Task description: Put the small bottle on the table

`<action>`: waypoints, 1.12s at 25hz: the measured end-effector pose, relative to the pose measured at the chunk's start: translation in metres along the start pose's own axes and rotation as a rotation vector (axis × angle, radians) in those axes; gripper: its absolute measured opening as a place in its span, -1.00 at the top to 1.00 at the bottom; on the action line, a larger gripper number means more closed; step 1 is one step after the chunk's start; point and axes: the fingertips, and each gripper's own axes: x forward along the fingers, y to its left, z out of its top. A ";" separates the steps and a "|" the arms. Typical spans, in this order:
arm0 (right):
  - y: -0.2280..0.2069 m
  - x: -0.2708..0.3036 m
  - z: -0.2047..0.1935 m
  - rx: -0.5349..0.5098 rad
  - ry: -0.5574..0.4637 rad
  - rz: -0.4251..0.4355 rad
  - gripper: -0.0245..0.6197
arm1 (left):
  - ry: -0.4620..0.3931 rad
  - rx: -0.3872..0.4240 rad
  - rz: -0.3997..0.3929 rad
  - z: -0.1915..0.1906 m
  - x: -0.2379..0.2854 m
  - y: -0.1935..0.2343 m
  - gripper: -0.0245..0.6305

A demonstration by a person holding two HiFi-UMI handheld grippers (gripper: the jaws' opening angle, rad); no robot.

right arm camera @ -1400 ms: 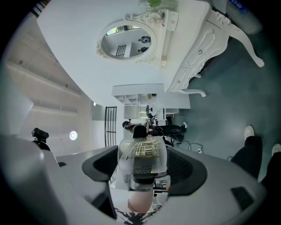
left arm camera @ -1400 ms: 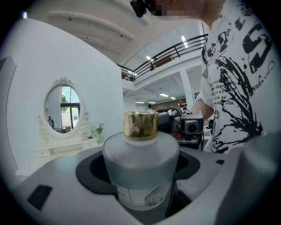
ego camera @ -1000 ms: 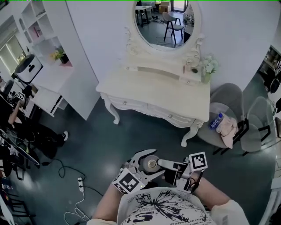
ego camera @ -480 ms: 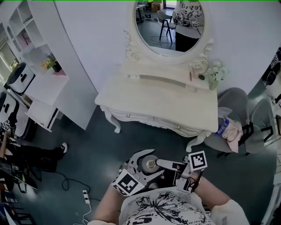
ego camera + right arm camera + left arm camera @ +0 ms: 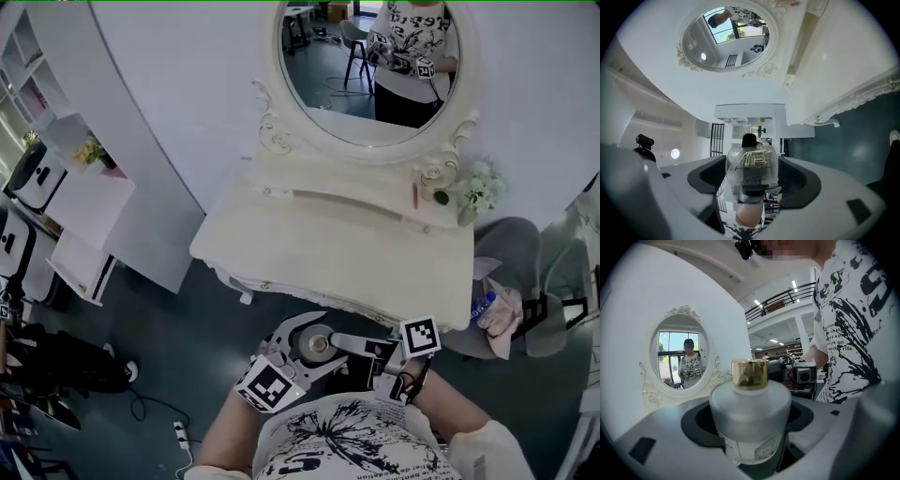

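White shelving (image 5: 66,187) fills the left of the room, a small yellow-flowered plant (image 5: 91,150) on one ledge, and dark teal floor (image 5: 178,328) runs from it to the cream dressing table (image 5: 281,253). An oval mirror (image 5: 370,66) rises from the table's back edge and reflects the person holding both grippers. White flowers (image 5: 478,192) stand at the back right corner. Off the right edge is a grey chair (image 5: 530,272) with a water bottle (image 5: 483,307) and a pale cloth (image 5: 506,314) on its seat.

Short of the table's front edge, over the floor and close to the person's chest, the left gripper (image 5: 309,347) has its jaws pressed against the small bottle (image 5: 750,408). The right gripper (image 5: 349,347) points at it from just beside.

From above, only the bottle's round cap shows. The left gripper view adds its frosted white body, gold cap (image 5: 750,373) and paper label. The right gripper view shows its jaws closed on a clear rounded piece (image 5: 751,171); I cannot tell what it is. That view also catches the carved trim under the table's front edge.
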 end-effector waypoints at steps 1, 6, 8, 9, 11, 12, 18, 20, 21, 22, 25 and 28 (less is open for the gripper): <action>-0.001 0.000 0.015 -0.002 0.000 -0.001 -0.19 | -0.001 0.002 0.000 0.000 0.009 0.012 -0.14; -0.004 -0.001 0.081 -0.017 -0.011 0.001 -0.19 | -0.007 0.025 -0.018 0.002 0.049 0.064 -0.14; -0.005 -0.003 0.101 -0.015 -0.024 0.000 -0.19 | -0.009 0.027 -0.032 0.004 0.063 0.080 -0.14; -0.006 -0.004 0.110 -0.011 -0.032 -0.001 -0.19 | -0.011 0.024 -0.040 0.005 0.068 0.086 -0.14; -0.008 -0.003 0.125 -0.003 -0.054 -0.003 -0.19 | -0.014 0.019 -0.063 0.004 0.078 0.097 -0.14; -0.010 -0.003 0.132 0.002 -0.067 -0.002 -0.19 | -0.015 0.018 -0.078 0.002 0.081 0.103 -0.14; -0.026 0.002 0.182 0.020 -0.146 -0.006 -0.19 | -0.008 0.025 -0.167 -0.013 0.109 0.144 -0.14; -0.035 0.005 0.196 0.034 -0.196 -0.004 -0.19 | 0.001 0.024 -0.220 -0.021 0.116 0.155 -0.14; -0.040 0.007 0.202 0.040 -0.223 -0.004 -0.19 | 0.004 0.024 -0.248 -0.025 0.119 0.161 -0.14; -0.045 0.009 0.209 0.043 -0.247 -0.004 -0.19 | 0.006 0.027 -0.274 -0.030 0.121 0.167 -0.14; -0.057 0.018 0.233 0.046 -0.310 -0.001 -0.19 | 0.005 0.035 -0.333 -0.043 0.129 0.190 -0.14; -0.073 0.029 0.249 0.047 -0.340 -0.003 -0.19 | -0.008 0.043 -0.380 -0.058 0.134 0.207 -0.14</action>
